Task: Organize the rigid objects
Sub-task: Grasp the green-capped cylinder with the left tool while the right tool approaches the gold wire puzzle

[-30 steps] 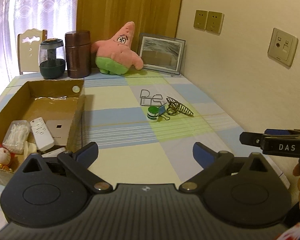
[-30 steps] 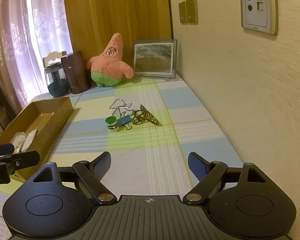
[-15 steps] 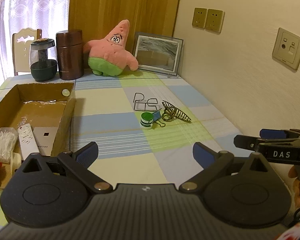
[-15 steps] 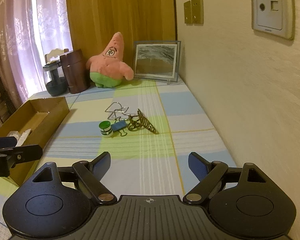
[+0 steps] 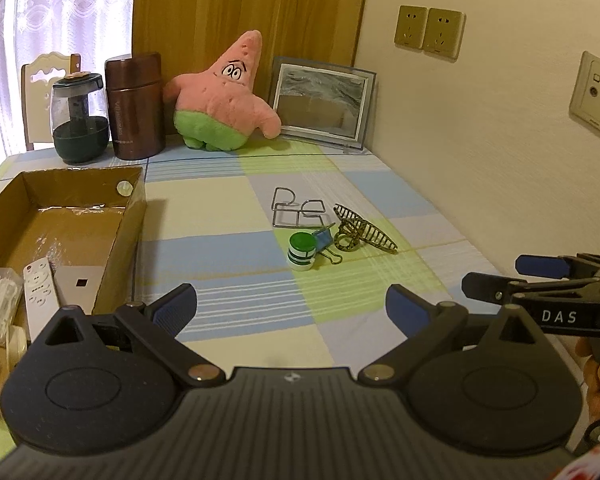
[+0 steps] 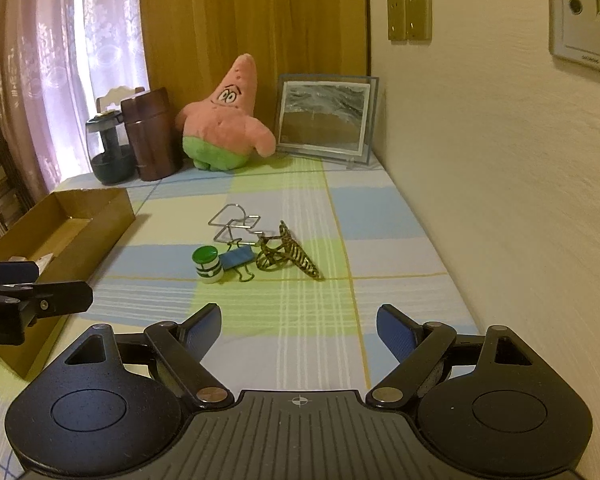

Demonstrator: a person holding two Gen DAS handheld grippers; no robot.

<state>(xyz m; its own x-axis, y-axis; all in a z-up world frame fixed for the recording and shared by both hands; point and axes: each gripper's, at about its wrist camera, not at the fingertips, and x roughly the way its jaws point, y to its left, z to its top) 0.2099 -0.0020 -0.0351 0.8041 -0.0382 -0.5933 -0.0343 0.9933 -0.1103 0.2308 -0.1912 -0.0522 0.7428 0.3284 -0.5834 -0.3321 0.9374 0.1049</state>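
Both the left gripper (image 5: 290, 306) and right gripper (image 6: 299, 326) have been carried closer to the small clutter (image 6: 256, 250) (now larger in view, at twelve o'clock). Both are held spread and empty, so nothing has yet been moved to the cardboard box (image 5: 134, 216) at ten o'clock.

left of the left gripper (image 5: 291, 307), box contents (image 5: 4, 312) were cut off; remote (image 5: 40, 296) markings unreadable
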